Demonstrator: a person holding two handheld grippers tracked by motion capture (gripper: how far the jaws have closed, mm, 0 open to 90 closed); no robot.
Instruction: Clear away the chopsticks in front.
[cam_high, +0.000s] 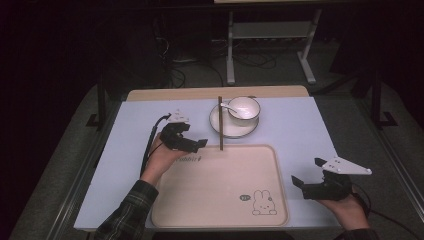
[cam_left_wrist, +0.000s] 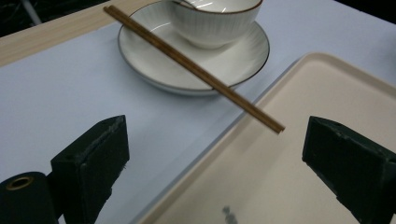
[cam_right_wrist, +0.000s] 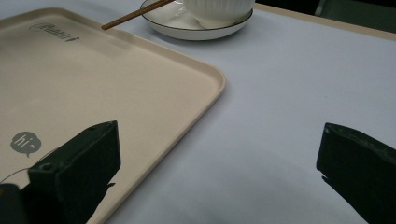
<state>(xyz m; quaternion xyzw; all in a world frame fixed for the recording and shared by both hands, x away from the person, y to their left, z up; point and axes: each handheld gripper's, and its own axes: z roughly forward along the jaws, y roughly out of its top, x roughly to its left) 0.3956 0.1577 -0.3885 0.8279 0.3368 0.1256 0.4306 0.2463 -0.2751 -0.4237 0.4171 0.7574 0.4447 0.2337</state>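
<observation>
1. High view: the left gripper (cam_high: 192, 143) sits at the far-left corner of the tray (cam_high: 200, 200), just beside the near end of the chopsticks (cam_high: 220, 125), which lie across the plate (cam_high: 220, 127) with that tip reaching over the tray's far rim. The bowl (cam_high: 245, 109) stands on the plate with a spoon (cam_high: 229, 107) in it. I judge the step in hand to be the approach to the chopsticks, before any grasp. The right gripper (cam_high: 307, 175) hovers near the tray's right edge, well apart from the dishes, jaws spread and holding nothing.

2. Left gripper view: the 2 jaws stand wide apart and empty. The chopsticks (cam_left_wrist: 196, 70) slant down from the plate (cam_left_wrist: 243, 60), their tip hanging between the jaws but farther off, touching neither. The next move likely calls for advancing until the tip lies between the pads, then closing squarely on the pair so the 2 sticks do not split or roll.

3. Right gripper view: the jaws are released, wide, over the mat (cam_right_wrist: 289, 93) beside the tray (cam_right_wrist: 140, 79); the chopsticks (cam_right_wrist: 135, 13) and plate (cam_right_wrist: 187, 28) lie far off.
</observation>
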